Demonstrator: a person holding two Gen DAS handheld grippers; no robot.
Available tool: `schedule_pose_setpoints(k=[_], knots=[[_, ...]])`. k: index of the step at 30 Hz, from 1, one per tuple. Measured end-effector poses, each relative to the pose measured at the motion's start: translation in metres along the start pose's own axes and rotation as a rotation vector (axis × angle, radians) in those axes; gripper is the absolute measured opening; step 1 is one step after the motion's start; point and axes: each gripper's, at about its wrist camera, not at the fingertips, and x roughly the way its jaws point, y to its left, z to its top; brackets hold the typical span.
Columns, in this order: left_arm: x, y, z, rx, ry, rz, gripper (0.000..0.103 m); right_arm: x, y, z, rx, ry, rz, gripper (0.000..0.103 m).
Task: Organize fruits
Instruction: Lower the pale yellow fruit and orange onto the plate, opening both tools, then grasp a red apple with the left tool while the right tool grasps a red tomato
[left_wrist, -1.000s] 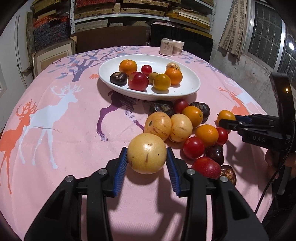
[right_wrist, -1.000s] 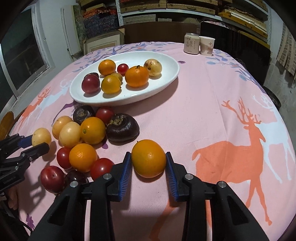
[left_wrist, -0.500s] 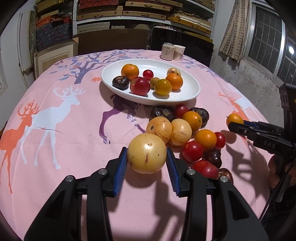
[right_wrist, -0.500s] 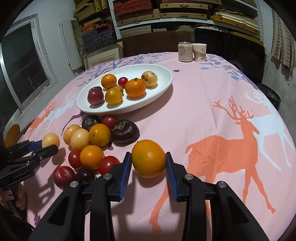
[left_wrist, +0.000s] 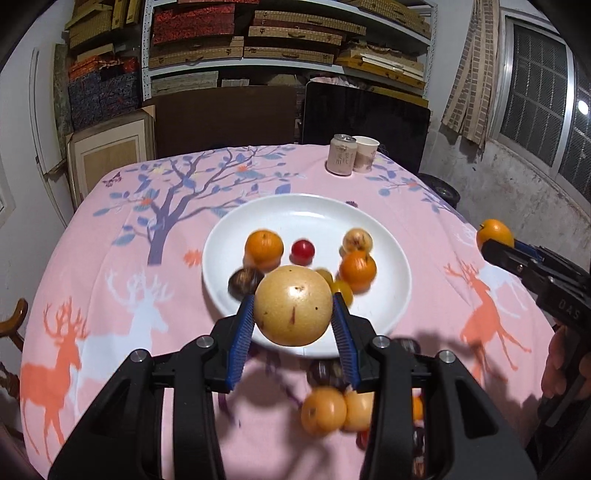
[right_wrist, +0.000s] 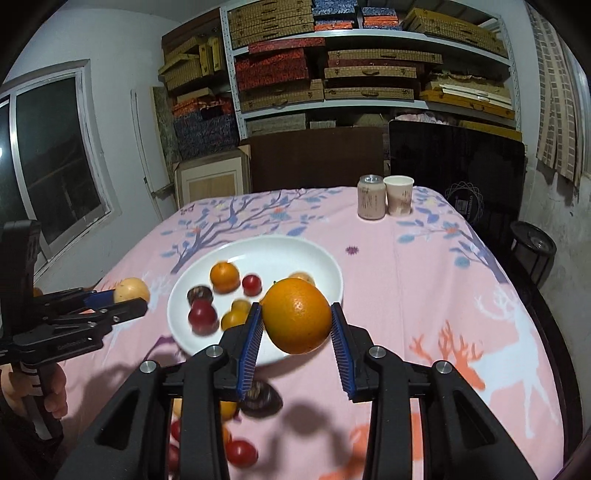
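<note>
Your left gripper (left_wrist: 293, 319) is clamped on a yellow-tan round fruit (left_wrist: 293, 305), held in the air in front of the white plate (left_wrist: 391, 295). Your right gripper (right_wrist: 297, 332) grips an orange (right_wrist: 297, 320) above the pink tablecloth (right_wrist: 424, 288), by the plate's near rim. Loose fruits (left_wrist: 334, 410) lie on the cloth below.

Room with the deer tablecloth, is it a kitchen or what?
Probably a storeroom used as a dining spot, not clearly a kitchen. Metal shelves hold stacked flat boxes, and the table carries a plate of fruit, a can and a cup.
</note>
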Motion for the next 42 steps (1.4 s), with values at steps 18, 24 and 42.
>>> schedule_pose_setpoints(k=[18, 24, 42], knots=[[0.124, 0.004, 0.037, 0.003, 0.152, 0.009, 0.041, 0.124, -0.001, 0.0, -0.016, 0.154, -0.041, 0.037], [0.132, 0.002, 0.031, 0.009, 0.183, 0.023, 0.042, 0.124, -0.001, -0.001, -0.032, 0.127, -0.06, 0.051], [0.009, -0.019, -0.045, 0.1, 0.03, 0.128, 0.071, 0.018, 0.016, -0.066, -0.049, 0.166, 0.076, 0.051]])
